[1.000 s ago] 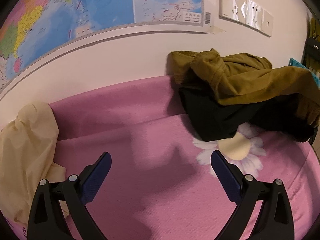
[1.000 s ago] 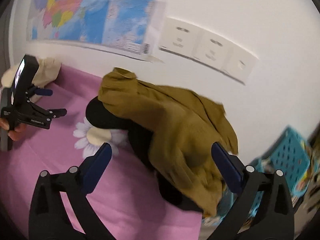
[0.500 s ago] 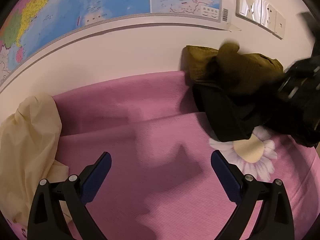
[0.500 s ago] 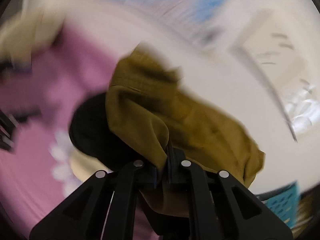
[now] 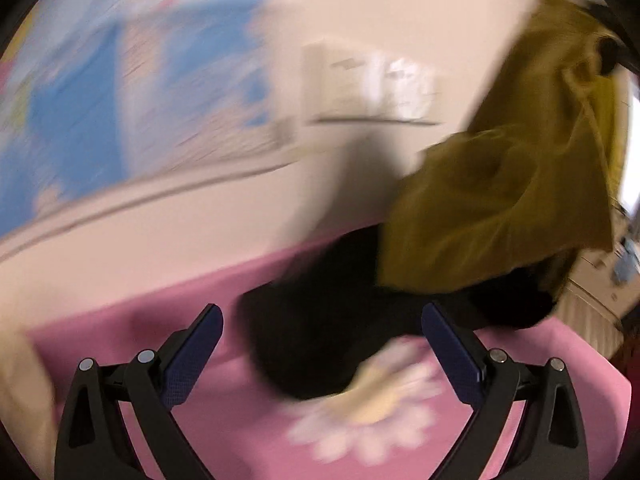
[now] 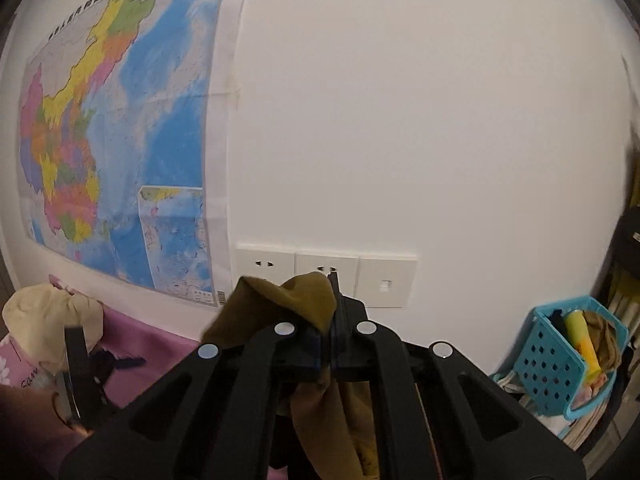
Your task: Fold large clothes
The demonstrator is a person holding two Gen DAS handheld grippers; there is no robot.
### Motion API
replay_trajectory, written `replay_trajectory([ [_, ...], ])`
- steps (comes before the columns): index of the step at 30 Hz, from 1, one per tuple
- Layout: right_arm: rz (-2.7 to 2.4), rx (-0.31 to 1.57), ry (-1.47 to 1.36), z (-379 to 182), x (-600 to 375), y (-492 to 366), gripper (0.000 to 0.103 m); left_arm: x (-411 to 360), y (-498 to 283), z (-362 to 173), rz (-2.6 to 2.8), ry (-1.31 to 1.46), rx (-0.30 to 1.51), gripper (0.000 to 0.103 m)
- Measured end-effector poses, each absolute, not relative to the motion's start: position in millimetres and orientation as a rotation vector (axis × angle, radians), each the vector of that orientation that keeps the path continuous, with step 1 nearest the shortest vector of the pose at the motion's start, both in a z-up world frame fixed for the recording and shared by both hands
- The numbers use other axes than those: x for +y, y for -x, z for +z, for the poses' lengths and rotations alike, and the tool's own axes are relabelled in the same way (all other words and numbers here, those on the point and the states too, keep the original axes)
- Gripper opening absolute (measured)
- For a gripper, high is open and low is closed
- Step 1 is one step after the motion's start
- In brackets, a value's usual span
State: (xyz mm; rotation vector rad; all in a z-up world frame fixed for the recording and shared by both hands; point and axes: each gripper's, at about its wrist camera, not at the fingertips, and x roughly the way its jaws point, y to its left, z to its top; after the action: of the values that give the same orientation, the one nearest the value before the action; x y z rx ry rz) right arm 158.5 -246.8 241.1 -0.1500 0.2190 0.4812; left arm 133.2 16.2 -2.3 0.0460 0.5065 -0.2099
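An olive-brown garment [image 5: 504, 204] hangs in the air at the right of the blurred left wrist view, lifted off a black garment [image 5: 320, 340] that lies on the pink bed cover [image 5: 248, 420]. My right gripper [image 6: 332, 356] is shut on a bunched fold of the olive garment [image 6: 292, 300] and holds it up in front of the wall. My left gripper [image 5: 320, 356] is open and empty, low over the pink cover, just short of the black garment.
A cream garment [image 6: 48, 320] lies at the bed's left end. A wall map [image 6: 116, 140] and wall sockets [image 6: 324, 268] are behind. A blue basket [image 6: 560, 360] with items stands to the right of the bed.
My right gripper closed on the olive garment and has lifted it up off the black one. My left gripper has swung right, toward the black garment, and stays open.
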Motion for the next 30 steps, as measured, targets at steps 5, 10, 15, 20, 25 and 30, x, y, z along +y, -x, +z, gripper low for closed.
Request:
replay_trajectory([
  [5,0.491,0.232,0.133,238,-254,-150,0.003,-46,-141,-24,-0.307,-0.165,0.491,0.096],
  [10,0.496,0.225,0.122,239,-261,-146,0.003,-64,-203,-28,-0.186,-0.181,0.543,0.062],
  [15,0.446,0.195,0.078,253,-288,-141,0.002,-56,-245,12,-0.208,-0.043,0.569,0.0],
  [20,0.442,0.039,0.102,322,-305,-89,0.002,-55,-228,108,-0.272,0.046,0.404,0.0],
  [25,0.441,-0.126,0.068,385,-339,-16,0.002,-38,-176,202,-0.292,0.148,0.187,0.0],
  [30,0.48,-0.232,0.068,402,-364,58,0.002,-9,-64,285,-0.224,0.149,-0.075,0.0],
])
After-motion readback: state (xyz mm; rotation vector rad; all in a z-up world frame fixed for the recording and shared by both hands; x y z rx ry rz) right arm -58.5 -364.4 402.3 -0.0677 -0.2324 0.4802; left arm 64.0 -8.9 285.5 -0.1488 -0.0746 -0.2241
